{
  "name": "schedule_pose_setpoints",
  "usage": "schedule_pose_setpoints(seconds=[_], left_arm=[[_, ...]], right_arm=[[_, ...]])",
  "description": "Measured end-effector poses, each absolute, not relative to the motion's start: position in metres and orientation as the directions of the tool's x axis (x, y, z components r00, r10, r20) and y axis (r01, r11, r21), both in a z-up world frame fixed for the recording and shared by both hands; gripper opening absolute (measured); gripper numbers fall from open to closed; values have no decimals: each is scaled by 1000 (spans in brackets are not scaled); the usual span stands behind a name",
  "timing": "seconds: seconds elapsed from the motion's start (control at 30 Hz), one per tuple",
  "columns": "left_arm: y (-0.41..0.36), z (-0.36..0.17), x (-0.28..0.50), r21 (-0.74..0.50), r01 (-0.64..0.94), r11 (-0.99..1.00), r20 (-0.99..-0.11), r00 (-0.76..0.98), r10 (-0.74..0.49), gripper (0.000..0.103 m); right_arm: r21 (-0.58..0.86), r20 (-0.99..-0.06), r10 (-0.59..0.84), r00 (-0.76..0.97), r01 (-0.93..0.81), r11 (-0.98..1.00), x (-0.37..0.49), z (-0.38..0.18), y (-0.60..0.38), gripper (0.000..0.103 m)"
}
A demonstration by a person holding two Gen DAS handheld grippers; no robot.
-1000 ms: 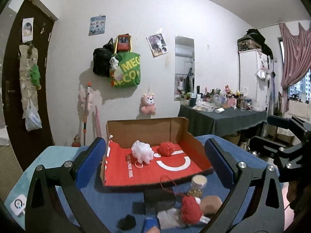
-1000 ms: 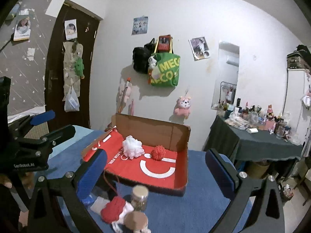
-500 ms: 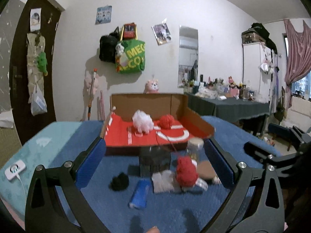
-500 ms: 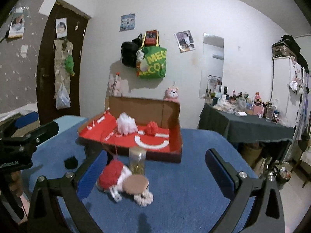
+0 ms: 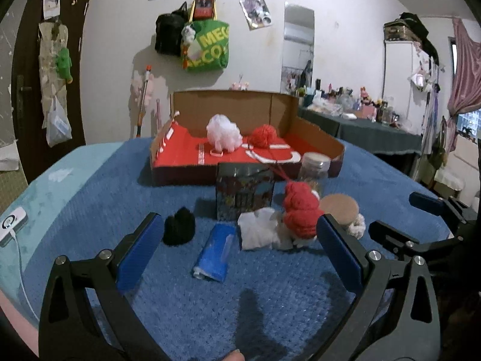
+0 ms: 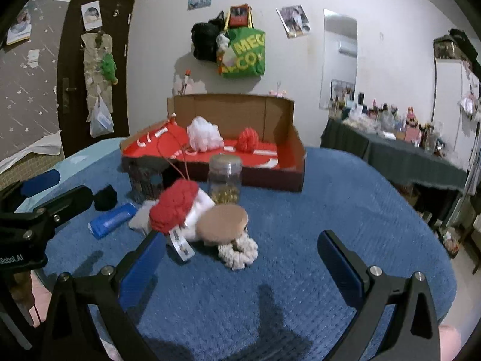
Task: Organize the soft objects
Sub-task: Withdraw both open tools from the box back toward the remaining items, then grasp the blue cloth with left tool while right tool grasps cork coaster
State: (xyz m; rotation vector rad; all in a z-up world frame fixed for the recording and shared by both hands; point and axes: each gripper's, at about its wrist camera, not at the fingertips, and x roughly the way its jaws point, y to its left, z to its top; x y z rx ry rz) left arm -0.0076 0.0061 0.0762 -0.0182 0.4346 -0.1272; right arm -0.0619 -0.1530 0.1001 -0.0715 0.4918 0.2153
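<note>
Both grippers are coming down and tilting toward the blue textured desk top [image 5: 270, 294]; a second ago they were looking more at the wall, with the clutter at the bottom edge of each view, and now the clutter is sitting mid-picture. That suggests the next pick is being lined up.

The left gripper [image 5: 237, 249] is hovering with its blue-padded fingers [image 5: 138, 249] spread wide and holding nothing. The right gripper [image 6: 240, 258] is likewise wide apart and empty.

The open cardboard box with the red lining [image 5: 192, 153] is standing at the back of the desk, already holding a white mesh puff [image 5: 224, 134] and a red yarn ball [image 5: 264, 134].

In front of it, soft things are still waiting: a small black fuzzy pompom [image 5: 179, 229], a crumpled white cloth [image 5: 258, 232], a red knitted piece [image 6: 173, 205] lying on that cloth, and a cream knitted scrunchie [image 6: 238, 251] tucked under a round tan disc [image 6: 222, 220].

Mixed in are harder items that likely do not belong in the box: a blue flat packet [image 5: 215, 251], a dark printed carton [image 5: 244, 192] and a clear jar with a grey lid [image 6: 225, 177].

Two soft things seem sorted and about four remain. The scrunchie is nearest the right gripper, the pompom nearest the left.
</note>
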Motion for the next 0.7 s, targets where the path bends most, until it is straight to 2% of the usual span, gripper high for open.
schedule_pose_setpoints(seconds=[0.7], left_arm=[[17, 50, 30, -32, 161, 986, -571, 807, -150, 103]], right_arm=[[-14, -601, 196, 774, -256, 967, -15, 77, -153, 103]])
